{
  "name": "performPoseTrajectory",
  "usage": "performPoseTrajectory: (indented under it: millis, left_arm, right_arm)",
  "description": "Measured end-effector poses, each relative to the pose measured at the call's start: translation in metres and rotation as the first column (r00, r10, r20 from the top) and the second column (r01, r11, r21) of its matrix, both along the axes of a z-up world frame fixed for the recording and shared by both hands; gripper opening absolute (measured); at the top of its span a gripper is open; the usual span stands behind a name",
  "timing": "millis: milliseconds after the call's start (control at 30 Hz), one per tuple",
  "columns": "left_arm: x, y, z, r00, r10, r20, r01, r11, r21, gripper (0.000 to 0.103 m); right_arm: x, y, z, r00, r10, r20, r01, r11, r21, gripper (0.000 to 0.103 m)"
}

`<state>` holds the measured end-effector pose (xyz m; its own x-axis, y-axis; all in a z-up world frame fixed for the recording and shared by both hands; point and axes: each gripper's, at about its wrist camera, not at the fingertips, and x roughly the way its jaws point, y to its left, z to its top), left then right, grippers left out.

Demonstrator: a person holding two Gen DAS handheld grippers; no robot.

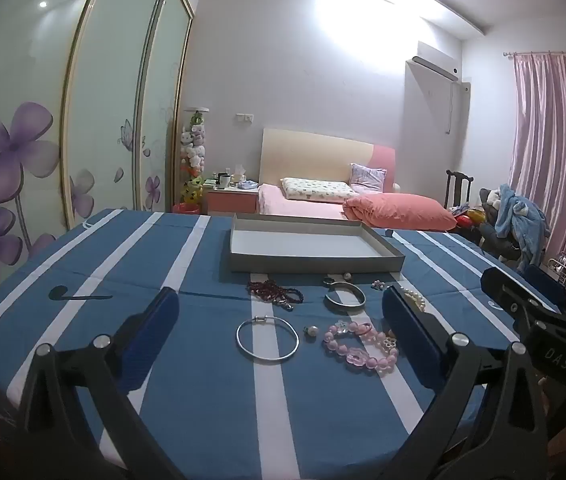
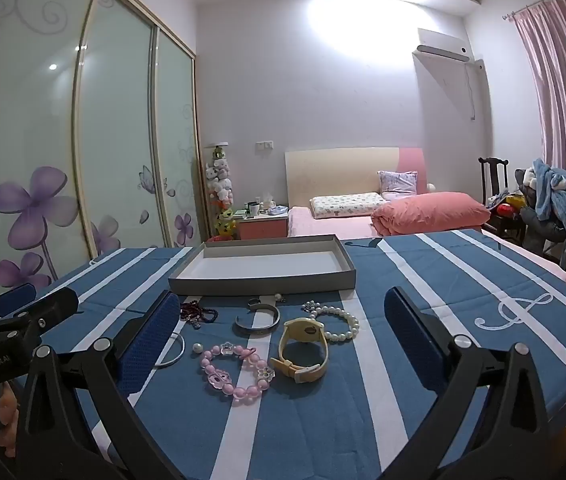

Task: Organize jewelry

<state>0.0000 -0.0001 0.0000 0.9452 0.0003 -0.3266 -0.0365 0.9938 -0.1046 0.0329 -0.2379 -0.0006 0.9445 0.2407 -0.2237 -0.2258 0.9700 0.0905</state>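
Both tongs, left [image 1: 279, 340] and right [image 2: 283, 340], stood wide and empty above the worktop [image 2: 463, 280]. The jewelry lay loose before the bare tray [image 2: 263, 276]: bangle [image 1: 267, 340], pink beads [image 2: 237, 372], cuff [image 2: 258, 322], watch [image 2: 303, 350], pearls [image 2: 337, 322]. Nothing seemed sorted yet.
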Motion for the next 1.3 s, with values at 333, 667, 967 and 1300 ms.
performPoseTrajectory:
  millis: [333, 667, 967, 1300]
  left_arm:
    - [0.0, -0.0004, 0.0001, 1.0, 0.002, 0.0, -0.002, 1.0, 0.006, 0.099]
    - [-0.0001, -0.0003, 0.0002, 1.0, 0.002, 0.001, -0.002, 1.0, 0.004, 0.099]
    - [0.0, -0.0005, 0.0001, 1.0, 0.001, 0.001, -0.001, 1.0, 0.004, 0.099]
    - [0.0012, -0.0001, 0.0018, 1.0, 0.0, 0.002, 0.0, 1.0, 0.003, 0.099]
  right_arm:
    - [-0.0001, 0.0, 0.0002, 1.0, 0.0, 0.0, 0.0, 1.0, 0.002, 0.101]
    - [0.0001, 0.0004, 0.0, 1.0, 0.002, 0.001, -0.002, 1.0, 0.002, 0.101]
    - [0.0, 0.0008, -0.0002, 1.0, 0.001, 0.001, -0.001, 1.0, 0.0, 0.101]
    - [0.0001, 0.0011, -0.0003, 1.0, 0.001, 0.001, -0.001, 1.0, 0.0, 0.101]
